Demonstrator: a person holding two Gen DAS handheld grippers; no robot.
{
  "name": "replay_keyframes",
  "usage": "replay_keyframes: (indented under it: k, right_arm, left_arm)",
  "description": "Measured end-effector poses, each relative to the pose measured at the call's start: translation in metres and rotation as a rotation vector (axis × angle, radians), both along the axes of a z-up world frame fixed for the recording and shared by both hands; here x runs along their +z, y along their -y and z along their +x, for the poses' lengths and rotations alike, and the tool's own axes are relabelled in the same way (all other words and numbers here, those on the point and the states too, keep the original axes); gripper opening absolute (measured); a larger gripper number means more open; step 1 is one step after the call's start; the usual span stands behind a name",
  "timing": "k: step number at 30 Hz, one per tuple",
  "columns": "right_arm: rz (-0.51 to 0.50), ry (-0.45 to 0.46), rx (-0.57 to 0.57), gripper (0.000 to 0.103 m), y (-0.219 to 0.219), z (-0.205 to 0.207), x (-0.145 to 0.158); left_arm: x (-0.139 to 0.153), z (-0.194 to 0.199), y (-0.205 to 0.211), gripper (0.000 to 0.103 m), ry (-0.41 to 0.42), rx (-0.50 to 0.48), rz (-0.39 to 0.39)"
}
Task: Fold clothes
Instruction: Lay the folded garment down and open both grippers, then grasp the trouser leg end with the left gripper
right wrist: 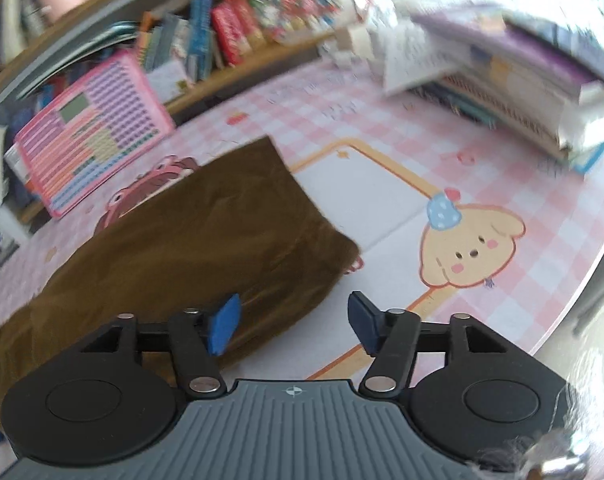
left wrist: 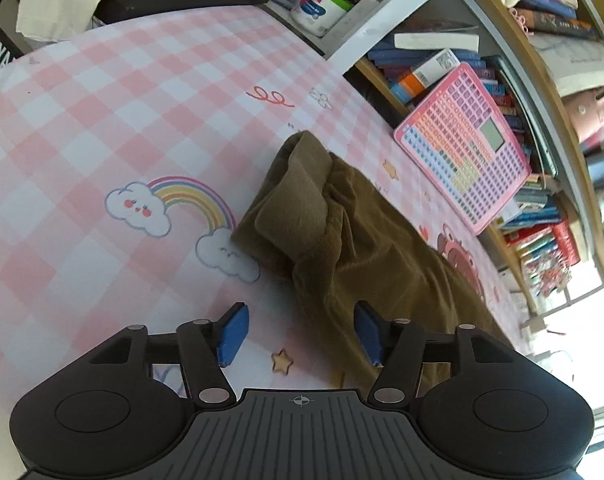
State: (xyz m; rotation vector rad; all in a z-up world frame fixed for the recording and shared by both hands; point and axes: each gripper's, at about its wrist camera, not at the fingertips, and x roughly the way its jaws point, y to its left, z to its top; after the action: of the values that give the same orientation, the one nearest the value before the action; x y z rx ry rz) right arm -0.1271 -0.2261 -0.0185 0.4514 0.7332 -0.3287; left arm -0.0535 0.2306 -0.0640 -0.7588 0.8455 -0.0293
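A brown garment [left wrist: 361,240] lies on the pink checked table mat [left wrist: 102,120], its far end bunched into thick folds. My left gripper [left wrist: 300,320] hangs open just above the garment's near left edge; its right blue pad is over the cloth and its left pad over bare mat. In the right wrist view the garment [right wrist: 190,232] lies flat and smooth, with a square far corner. My right gripper [right wrist: 294,312] is open over the garment's near right edge, left pad above the cloth, right pad above the mat [right wrist: 381,184]. Neither gripper grips anything.
A pink grid board [left wrist: 465,144] [right wrist: 90,136] leans against a bookshelf [left wrist: 541,220] just beyond the garment. Stacked notebooks [right wrist: 501,92] sit at the far right. A pen holder [left wrist: 325,0] and a black box stand at the back left. The table's rounded edge [right wrist: 573,300] runs along the right.
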Motion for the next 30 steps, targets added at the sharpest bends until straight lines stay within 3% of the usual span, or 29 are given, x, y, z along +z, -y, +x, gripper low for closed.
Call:
replay_keyframes:
  k: [4, 11, 19, 30]
  right_arm:
    - [-0.058, 0.016, 0.071, 0.068, -0.029, -0.006, 0.004]
    - [-0.09, -0.053, 0.179, 0.076, -0.066, -0.01, -0.006]
    - [-0.15, -0.098, 0.275, 0.079, -0.091, -0.006, -0.01]
    - [-0.249, -0.019, 0.441, 0.079, -0.143, 0.055, 0.0]
  left_arm:
    - [0.004, -0.008, 0.005, 0.06, 0.014, -0.017, -0.003]
    - [0.008, -0.018, 0.019, 0.063, 0.025, -0.067, 0.036]
    - [-0.003, -0.021, 0.017, 0.064, 0.012, -0.063, -0.006]
    - [-0.02, 0.013, -0.003, 0.064, -0.002, 0.108, -0.209]
